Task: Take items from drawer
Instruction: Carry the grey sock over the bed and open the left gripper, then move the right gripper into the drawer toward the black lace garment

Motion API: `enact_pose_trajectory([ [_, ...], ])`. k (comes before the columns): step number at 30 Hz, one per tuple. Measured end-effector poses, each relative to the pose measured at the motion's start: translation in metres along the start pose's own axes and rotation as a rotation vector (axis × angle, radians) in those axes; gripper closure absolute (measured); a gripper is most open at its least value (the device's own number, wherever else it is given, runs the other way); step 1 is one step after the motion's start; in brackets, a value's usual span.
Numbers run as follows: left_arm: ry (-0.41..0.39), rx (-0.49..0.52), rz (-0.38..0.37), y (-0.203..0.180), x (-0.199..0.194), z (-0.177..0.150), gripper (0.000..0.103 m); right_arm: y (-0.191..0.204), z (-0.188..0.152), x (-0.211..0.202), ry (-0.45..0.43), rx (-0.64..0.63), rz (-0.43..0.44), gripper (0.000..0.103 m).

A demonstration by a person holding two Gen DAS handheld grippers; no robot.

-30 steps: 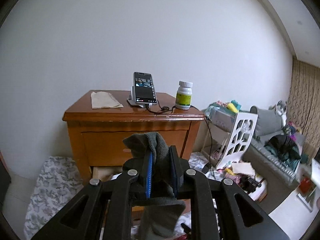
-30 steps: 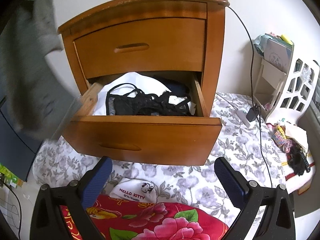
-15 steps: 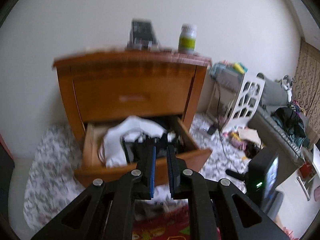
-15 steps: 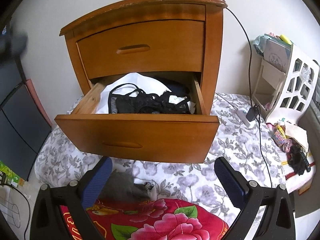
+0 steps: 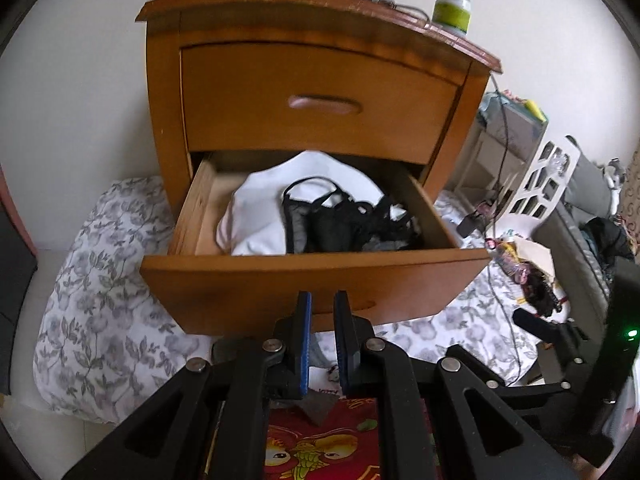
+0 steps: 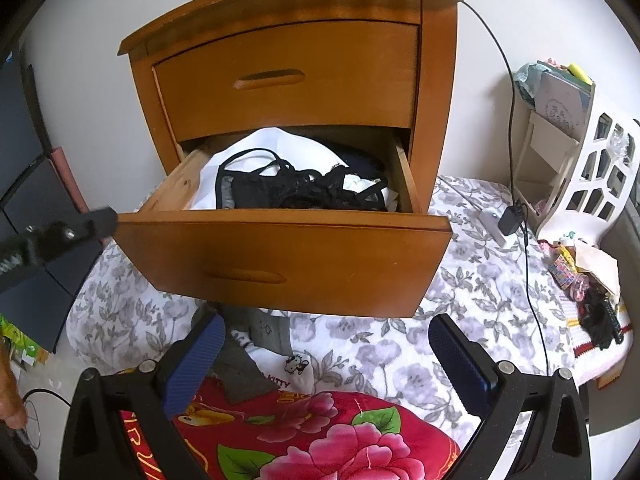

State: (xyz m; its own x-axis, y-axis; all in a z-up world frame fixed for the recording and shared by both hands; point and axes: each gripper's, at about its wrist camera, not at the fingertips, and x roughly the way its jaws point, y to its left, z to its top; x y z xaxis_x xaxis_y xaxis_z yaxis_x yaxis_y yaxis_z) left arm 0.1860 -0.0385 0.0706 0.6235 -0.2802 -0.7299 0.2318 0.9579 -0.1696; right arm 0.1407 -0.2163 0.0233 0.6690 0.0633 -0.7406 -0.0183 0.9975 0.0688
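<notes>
floral bedding spreads below the open drawer — black lace garment inside. left gripper jaws nearly closed, empty; right gripper jaws wide, empty. next likely calls for reaching in — lace may snag.

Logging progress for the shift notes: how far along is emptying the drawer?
One grey garment already lies on the bedding below the open drawer. Nothing is in hand: the left tool is nearly closed and empty, the right tool open and empty. Left inside: the black lace item and the white cloth.
</notes>
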Motion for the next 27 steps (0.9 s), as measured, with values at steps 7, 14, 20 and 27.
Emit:
enact_pose_trajectory([
  [7,0.022,-0.021,0.027,0.003,0.015,-0.010,0.087,0.000,-0.002,0.004,0.010,-0.002,0.003,0.000],
  [14,0.076,-0.023,0.072,0.005,0.039,-0.020,0.061,0.002,-0.005,0.014,0.035,-0.006,0.007,0.000],
  [20,0.105,-0.050,0.082,0.011,0.051,-0.025,0.030,0.002,-0.007,0.018,0.046,-0.007,0.005,0.000],
  [27,0.096,-0.050,0.136,0.019,0.061,-0.033,0.015,0.003,-0.011,0.028,0.072,-0.013,0.003,0.000],
])
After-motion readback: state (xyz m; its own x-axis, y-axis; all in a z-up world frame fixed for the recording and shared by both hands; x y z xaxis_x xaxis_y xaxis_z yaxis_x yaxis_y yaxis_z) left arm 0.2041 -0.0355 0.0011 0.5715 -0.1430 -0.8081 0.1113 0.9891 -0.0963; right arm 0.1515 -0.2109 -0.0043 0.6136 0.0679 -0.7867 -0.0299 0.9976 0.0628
